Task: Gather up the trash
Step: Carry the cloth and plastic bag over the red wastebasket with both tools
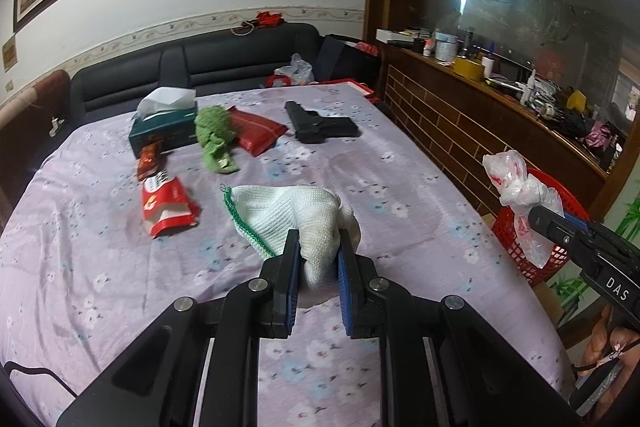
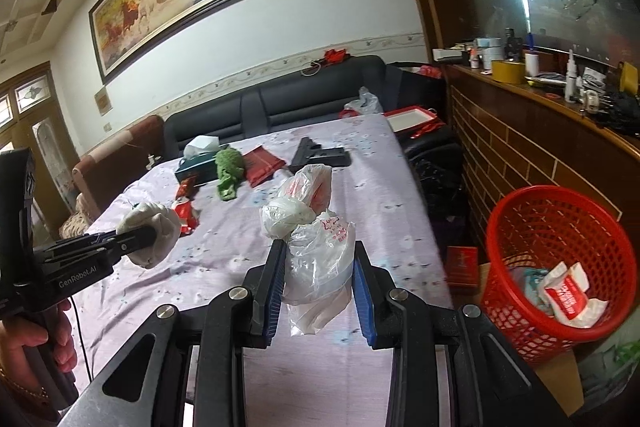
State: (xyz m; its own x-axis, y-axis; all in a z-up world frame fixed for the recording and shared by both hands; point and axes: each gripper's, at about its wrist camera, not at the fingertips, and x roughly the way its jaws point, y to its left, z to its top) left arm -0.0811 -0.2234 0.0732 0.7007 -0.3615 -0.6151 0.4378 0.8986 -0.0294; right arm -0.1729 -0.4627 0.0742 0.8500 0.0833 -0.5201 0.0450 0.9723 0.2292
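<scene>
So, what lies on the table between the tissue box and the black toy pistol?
A green plush toy and a red packet lie between the tissue box and pistol, shown in both views.

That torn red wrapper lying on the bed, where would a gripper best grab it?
Grip the crumpled red wrapper at its raised, torn lower end, coming from above with the fingers spanning its narrow width. It lies mostly flat on the bedsheet, so the puffed-up folds probably offer the only pinchable edge.

The red basket (image 1: 536,251) sat half hidden behind the plastic bag (image 1: 516,187); the tissue box (image 2: 196,167) was partly covered by the green cloth (image 2: 229,171).
</scene>
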